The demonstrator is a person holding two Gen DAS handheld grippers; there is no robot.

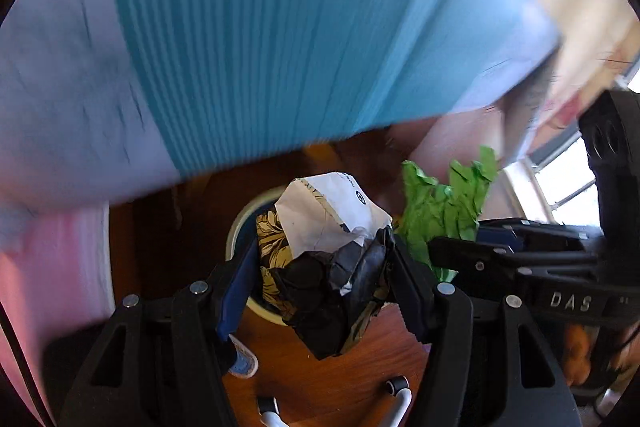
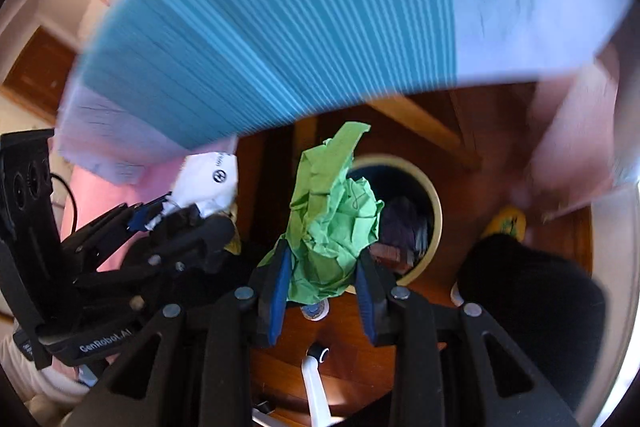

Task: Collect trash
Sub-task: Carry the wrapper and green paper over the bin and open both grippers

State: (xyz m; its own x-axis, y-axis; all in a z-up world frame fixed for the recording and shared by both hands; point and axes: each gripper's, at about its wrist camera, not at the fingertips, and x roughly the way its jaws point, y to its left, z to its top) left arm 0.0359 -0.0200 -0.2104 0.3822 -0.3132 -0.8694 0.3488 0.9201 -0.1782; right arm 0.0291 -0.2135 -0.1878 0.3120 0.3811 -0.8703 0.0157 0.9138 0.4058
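My left gripper [image 1: 320, 283] clamps a black-and-white paper wad [image 1: 332, 247], my right gripper [image 2: 322, 279] a green paper ball [image 2: 332, 223], both above the bin's [image 2: 434, 211] open rim, under the table edge [image 2: 280, 27].

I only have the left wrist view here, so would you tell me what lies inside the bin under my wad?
Observer: In the right wrist view the bin already holds dark scraps.
Operator: Thank you; is the green paper properly held?
Observer: Yes, the right gripper is shut on the green paper, pads pressing both sides.
Operator: Anything on the floor to its right?
Observer: A yellow object lies there, too blurred to identify.
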